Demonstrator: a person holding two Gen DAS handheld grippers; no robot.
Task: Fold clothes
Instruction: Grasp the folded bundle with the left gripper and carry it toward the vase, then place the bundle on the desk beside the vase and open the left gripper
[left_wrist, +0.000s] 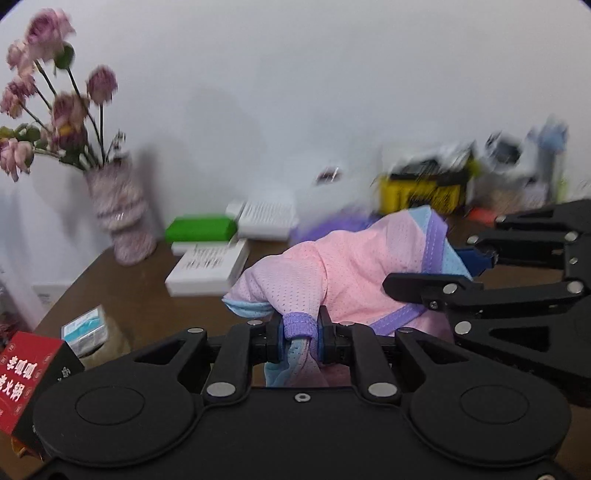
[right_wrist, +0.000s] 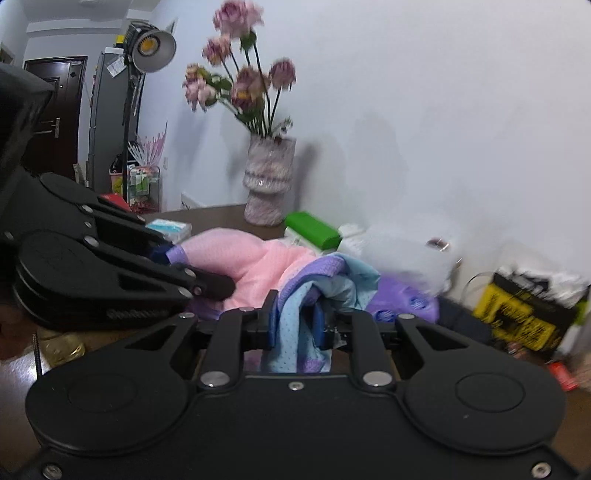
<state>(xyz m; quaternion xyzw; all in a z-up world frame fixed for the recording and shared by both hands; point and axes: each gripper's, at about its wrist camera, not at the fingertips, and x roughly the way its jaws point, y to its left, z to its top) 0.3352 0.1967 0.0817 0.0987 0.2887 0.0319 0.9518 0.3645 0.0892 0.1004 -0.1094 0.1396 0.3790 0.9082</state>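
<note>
Left wrist view: left gripper (left_wrist: 300, 338) is level, pointing forward over the brown table (left_wrist: 140, 295), fingers pinched tight on a purple-trimmed edge of the pink mesh garment (left_wrist: 317, 273). Cloth bunches up just ahead of the fingertips and hangs down between them, blue panel showing below the pinch.

Right gripper (left_wrist: 476, 273) enters from the right side of this view, angled inward toward the left one, its tips buried in the blue and purple edge of the same garment. Seen from here it's clamped on the cloth.

Right wrist view: right gripper (right_wrist: 295, 325) is level too, fingers closed on a fold of blue mesh with purple trim; fabric drapes down through the pinch. Left gripper (right_wrist: 207, 284) comes in from the left, tilted down to the right, tips at the pink part of the garment (right_wrist: 258, 262). The two tools sit close, garment bundled between and ahead of them, lifted off the table.

Ahead-left of the left tool: vase (left_wrist: 120, 218) with pink flowers (left_wrist: 55, 103), green box (left_wrist: 201, 228), white boxes (left_wrist: 210, 269). Near-left: red box (left_wrist: 26, 373) and a small blue-and-white pack (left_wrist: 86, 328). Ahead-right: a yellow and black bag (left_wrist: 421, 188), blurred. Right wrist view also shows a lamp (right_wrist: 153, 50) and a dark door (right_wrist: 51, 114) far left.
</note>
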